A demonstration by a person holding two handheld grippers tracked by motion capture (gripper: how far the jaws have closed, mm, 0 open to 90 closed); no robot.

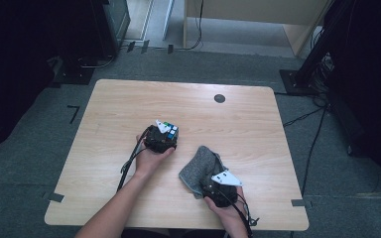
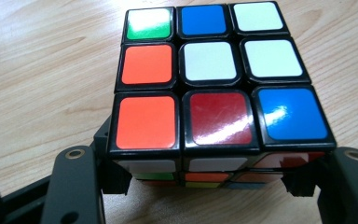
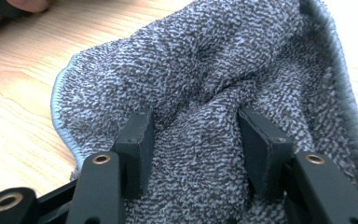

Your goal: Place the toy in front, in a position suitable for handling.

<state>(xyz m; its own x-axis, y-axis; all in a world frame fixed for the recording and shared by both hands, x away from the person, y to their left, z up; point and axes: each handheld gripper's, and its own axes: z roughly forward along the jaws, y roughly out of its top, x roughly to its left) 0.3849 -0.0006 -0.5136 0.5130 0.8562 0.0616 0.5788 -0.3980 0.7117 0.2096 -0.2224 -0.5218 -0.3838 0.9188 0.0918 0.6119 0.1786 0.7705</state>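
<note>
We hold a puzzle cube (image 2: 214, 88) in the left gripper (image 1: 164, 136) near the middle of the wooden table (image 1: 238, 124), jaws closed snug on its two opposite sides, the cube sitting straight ahead between the pads with its white-centred face up. The right gripper (image 1: 213, 184) is at the near right, its jaws half closed on a bunched fold of grey cloth (image 3: 205, 93) that lies just right of the cube. Cube and cloth sit side by side, apart; the left hand (image 1: 151, 159) is the nearer to the cube.
</note>
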